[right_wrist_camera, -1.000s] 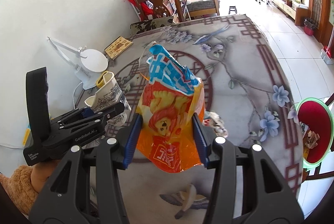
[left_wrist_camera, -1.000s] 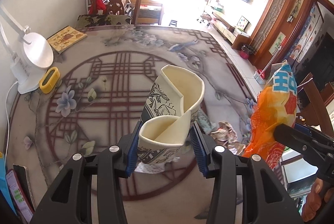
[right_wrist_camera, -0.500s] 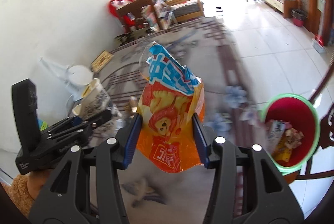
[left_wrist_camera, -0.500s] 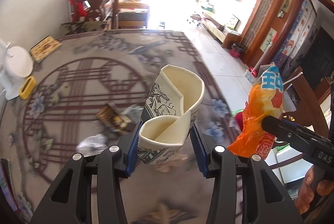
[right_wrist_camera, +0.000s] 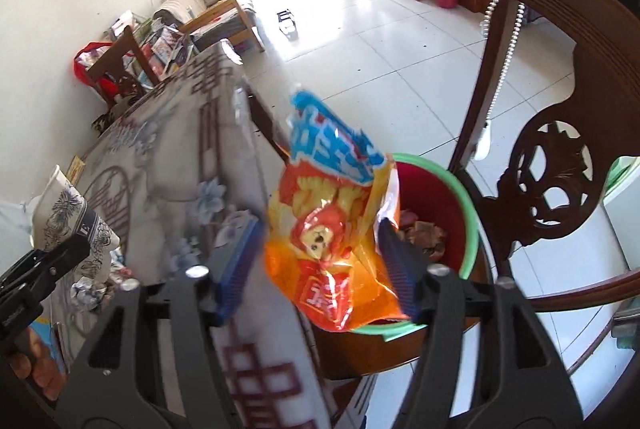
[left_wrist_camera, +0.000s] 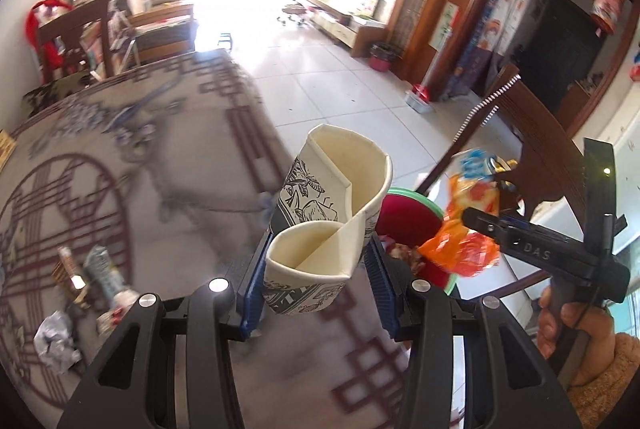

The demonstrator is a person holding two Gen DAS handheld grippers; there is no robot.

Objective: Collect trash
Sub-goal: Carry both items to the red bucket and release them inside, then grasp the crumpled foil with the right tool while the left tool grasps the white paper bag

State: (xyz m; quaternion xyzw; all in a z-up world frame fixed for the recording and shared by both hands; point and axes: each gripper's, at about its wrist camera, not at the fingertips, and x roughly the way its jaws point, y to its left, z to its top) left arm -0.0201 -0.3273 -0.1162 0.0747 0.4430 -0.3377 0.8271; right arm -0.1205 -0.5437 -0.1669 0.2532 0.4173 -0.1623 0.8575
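My left gripper [left_wrist_camera: 316,269] is shut on a crushed paper cup [left_wrist_camera: 324,217] with black drawings, held above the table's right edge. My right gripper [right_wrist_camera: 320,265] has its jaws spread wide, and the orange and blue snack bag [right_wrist_camera: 336,225] sits loose between them over the red bin with a green rim [right_wrist_camera: 468,213]. The bin [left_wrist_camera: 404,217] holds several wrappers and stands on a wooden chair beside the table. The right gripper with the bag [left_wrist_camera: 464,229] also shows in the left wrist view.
The patterned tablecloth [left_wrist_camera: 140,189] carries more trash at the left: a crumpled foil ball [left_wrist_camera: 56,341] and small wrappers [left_wrist_camera: 100,269]. A carved wooden chair back [right_wrist_camera: 560,133] rises right of the bin. Tiled floor lies beyond the table.
Both grippers have swung right from over the table to the bin. The right gripper's jaws have spread apart, loosening the snack bag. The left still holds the cup.
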